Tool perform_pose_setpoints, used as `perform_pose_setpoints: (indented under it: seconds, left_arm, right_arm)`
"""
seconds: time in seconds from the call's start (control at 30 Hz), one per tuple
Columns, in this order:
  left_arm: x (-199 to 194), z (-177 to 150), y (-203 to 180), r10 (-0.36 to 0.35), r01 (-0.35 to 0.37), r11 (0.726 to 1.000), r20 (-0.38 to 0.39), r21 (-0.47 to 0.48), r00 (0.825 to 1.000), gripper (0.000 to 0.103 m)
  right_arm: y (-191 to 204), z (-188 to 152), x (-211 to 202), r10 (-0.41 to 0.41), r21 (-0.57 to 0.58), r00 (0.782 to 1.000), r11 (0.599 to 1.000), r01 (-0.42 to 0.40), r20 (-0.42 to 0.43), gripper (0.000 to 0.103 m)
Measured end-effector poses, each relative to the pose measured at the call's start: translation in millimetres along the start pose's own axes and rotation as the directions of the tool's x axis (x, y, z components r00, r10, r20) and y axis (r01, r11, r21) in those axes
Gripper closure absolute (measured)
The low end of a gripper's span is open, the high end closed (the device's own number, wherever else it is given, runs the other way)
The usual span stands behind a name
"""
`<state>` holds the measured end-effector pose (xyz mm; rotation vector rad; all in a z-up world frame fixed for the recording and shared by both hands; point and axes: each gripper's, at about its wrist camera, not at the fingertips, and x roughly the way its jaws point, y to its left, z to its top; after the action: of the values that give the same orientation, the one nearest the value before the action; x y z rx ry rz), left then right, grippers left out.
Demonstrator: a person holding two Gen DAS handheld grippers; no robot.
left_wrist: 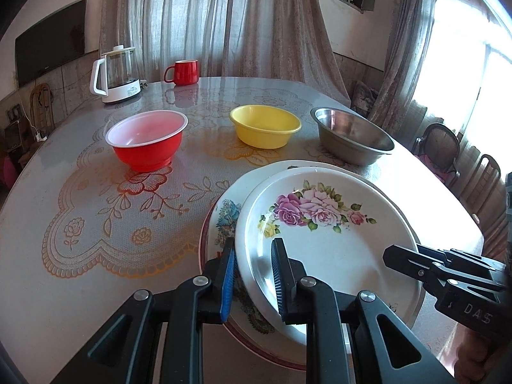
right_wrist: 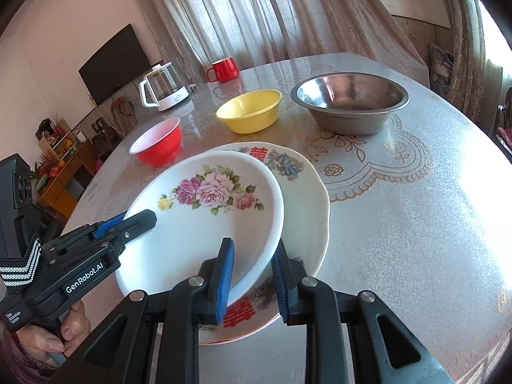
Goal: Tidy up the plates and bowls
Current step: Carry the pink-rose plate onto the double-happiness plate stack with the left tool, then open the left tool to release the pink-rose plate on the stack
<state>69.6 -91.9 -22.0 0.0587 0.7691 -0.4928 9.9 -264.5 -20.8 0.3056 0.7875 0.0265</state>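
Note:
A white plate with pink roses (left_wrist: 326,243) (right_wrist: 204,224) lies tilted on a larger plate with red characters (left_wrist: 224,224) (right_wrist: 304,198). My left gripper (left_wrist: 252,276) straddles the rose plate's left rim, one finger on each side. My right gripper (right_wrist: 252,275) straddles its right rim in the same way. Both look closed on the rim. A red bowl (left_wrist: 147,140) (right_wrist: 158,144), a yellow bowl (left_wrist: 265,126) (right_wrist: 249,110) and a steel bowl (left_wrist: 352,136) (right_wrist: 350,102) stand in a row behind the plates.
A glass kettle (left_wrist: 116,73) (right_wrist: 164,91) and a red mug (left_wrist: 184,72) (right_wrist: 224,68) stand at the table's far edge. Chairs (left_wrist: 448,153) stand to the right of the table. The round table (left_wrist: 80,224) carries a lace-patterned cover.

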Motion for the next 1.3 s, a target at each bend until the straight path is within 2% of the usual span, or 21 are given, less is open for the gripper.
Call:
perform_pose_setpoints:
  seconds: [0.13, 0.33, 0.57, 0.67, 0.83, 1.0, 1.3]
  left_arm:
    - [-3, 0, 3, -0.009, 0.009, 1.0, 0.001, -0.02, 1.0, 0.083]
    - [-3, -4, -4, -0.015, 0.015, 1.0, -0.001, 0.01, 1.0, 0.078]
    - [-6, -5, -3, -0.016, 0.016, 1.0, 0.001, 0.003, 1.0, 0.077]
    - [-8, -7, -4, -0.026, 0.026, 1.0, 0.001, 0.001, 1.0, 0.077]
    - [-12, -9, -5, -0.026, 0.026, 1.0, 0.01, -0.009, 1.0, 0.077]
    - [-15, -8, -1, -0.022, 0.023, 0.999, 0.018, -0.026, 1.0, 0.077]
    - [-15, -11, -1, -0.011, 0.011, 1.0, 0.014, -0.027, 1.0, 0.077]
  right_arm:
    - [3, 2, 3, -0.013, -0.023, 1.0, 1.0, 0.013, -0.012, 0.078]
    - [10, 3, 2, -0.071, -0.053, 0.997, 0.996, 0.071, 0.002, 0.074]
    - [19, 1, 1, -0.108, -0.132, 0.994, 0.985, 0.11, 0.019, 0.061]
    - [19, 1, 2, -0.116, -0.136, 0.993, 0.984, 0.119, 0.026, 0.059]
    - [34, -3, 6, -0.191, -0.265, 0.981, 0.945, 0.191, 0.027, 0.056]
    - [24, 1, 1, -0.14, -0.22, 0.99, 0.966, 0.138, 0.005, 0.053]
    - [20, 3, -11, -0.125, -0.175, 0.991, 0.976, 0.131, 0.045, 0.053]
